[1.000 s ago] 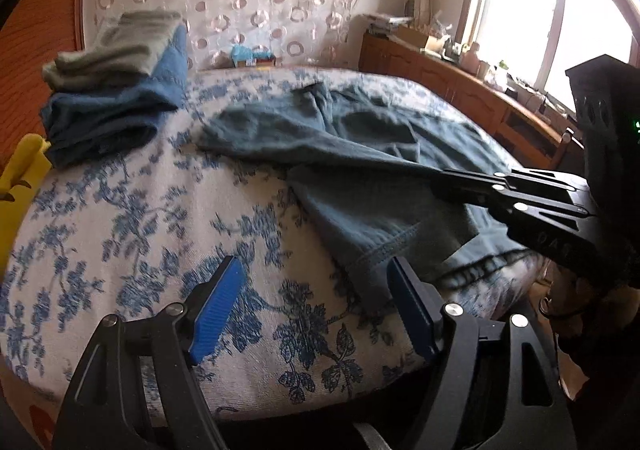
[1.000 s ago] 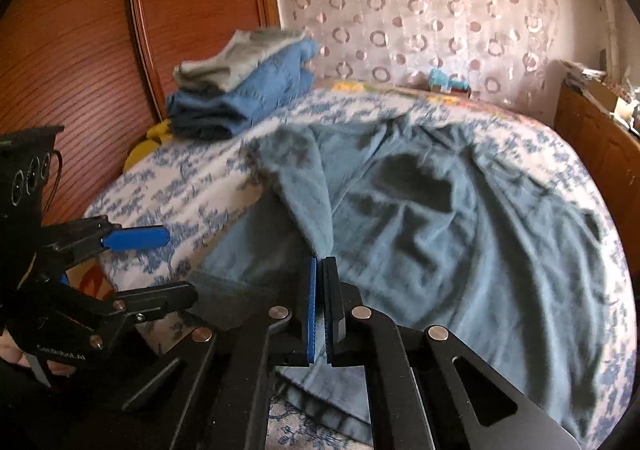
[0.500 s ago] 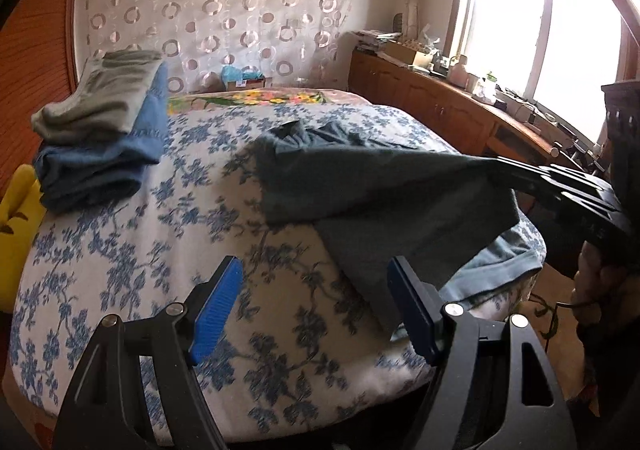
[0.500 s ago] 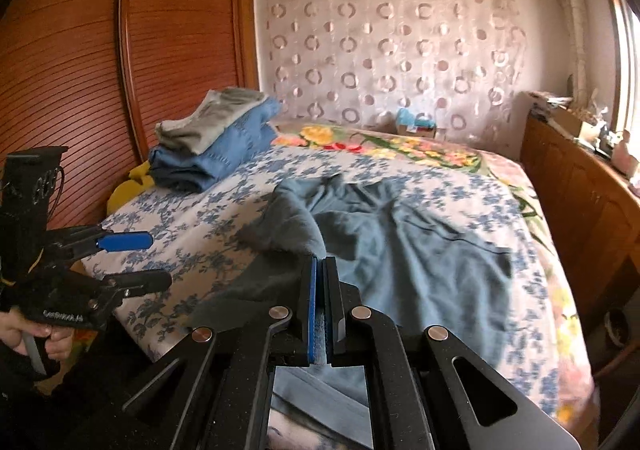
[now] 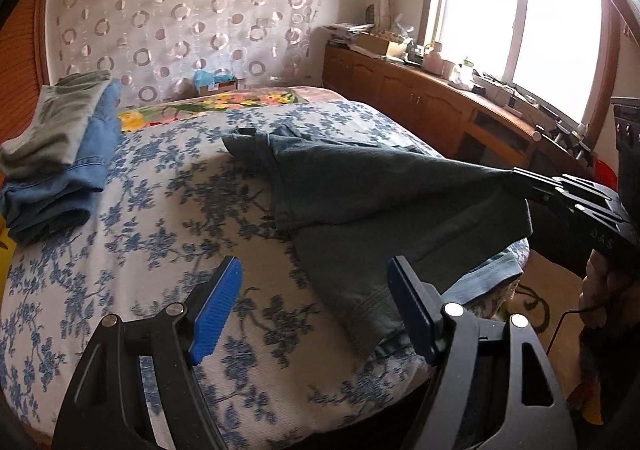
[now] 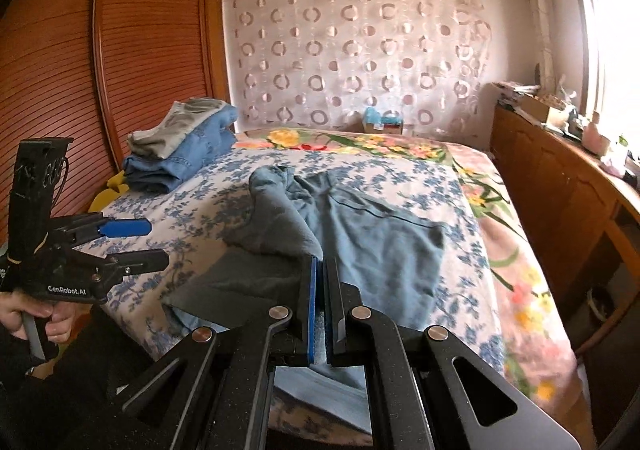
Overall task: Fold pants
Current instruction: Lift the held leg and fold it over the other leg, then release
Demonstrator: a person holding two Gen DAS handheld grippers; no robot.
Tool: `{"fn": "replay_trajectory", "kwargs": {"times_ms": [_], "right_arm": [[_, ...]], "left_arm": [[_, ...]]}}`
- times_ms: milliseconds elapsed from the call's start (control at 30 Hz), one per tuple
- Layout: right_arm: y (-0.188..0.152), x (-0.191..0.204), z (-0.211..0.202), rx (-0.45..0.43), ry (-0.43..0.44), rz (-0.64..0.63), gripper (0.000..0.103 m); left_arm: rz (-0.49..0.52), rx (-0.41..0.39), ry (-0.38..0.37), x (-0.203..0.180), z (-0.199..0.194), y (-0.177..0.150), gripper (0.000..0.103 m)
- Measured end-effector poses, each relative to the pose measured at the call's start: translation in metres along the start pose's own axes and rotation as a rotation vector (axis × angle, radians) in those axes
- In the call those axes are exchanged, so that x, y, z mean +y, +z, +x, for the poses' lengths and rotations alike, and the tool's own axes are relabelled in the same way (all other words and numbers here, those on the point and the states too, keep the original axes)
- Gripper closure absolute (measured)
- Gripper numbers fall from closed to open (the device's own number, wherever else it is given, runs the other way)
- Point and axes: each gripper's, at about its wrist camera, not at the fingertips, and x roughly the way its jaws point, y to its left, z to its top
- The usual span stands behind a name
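- Left wrist view: the left gripper (image 5: pixel 314 304) hangs over the near edge of the bed (image 5: pixel 132 250), jaws spread wide with nothing between the blue pads (image 5: pixel 216 306).
- Left wrist view: the grey-blue pants (image 5: pixel 384 193) lie across the floral bedspread, one part lifted taut toward the right gripper (image 5: pixel 518 174), whose jaws are clamped on the cloth; the letters "DAS" show on its body.
- Left wrist view: a stack of folded clothes (image 5: pixel 56 153) sits at the bed's far left.
- Right wrist view: the right gripper (image 6: pixel 320 270) has its jaws pressed together on a fold of the pants (image 6: pixel 372 238), the rest spread on the bed (image 6: pixel 472 290).
- Right wrist view: the left gripper (image 6: pixel 146 244), held in a hand (image 6: pixel 36 320), stands apart at the left, released, and reads "GenRobot.AI".
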Motion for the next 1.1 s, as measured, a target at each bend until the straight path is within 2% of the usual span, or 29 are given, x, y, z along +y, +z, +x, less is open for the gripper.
{"fn": "replay_trajectory", "kwargs": {"times_ms": [267,700,1100], "right_arm": [[-0.01,-0.011,-0.01,0.013,-0.033,0.044,0.1],[-0.025,-0.028,-0.013,0.076,-0.026,0.131,0.1],[-0.023,-0.025,-0.021,0.093,-0.042,0.125,0.1]], "left_arm": [[0.022,0.027,-0.001,-0.014,0.016,-0.002,0.027],[0.005,0.041,0.015,-0.018,0.025,-0.012,0.027],[-0.001,0.048,0.014,-0.02,0.026,-0.015,0.027]]}}
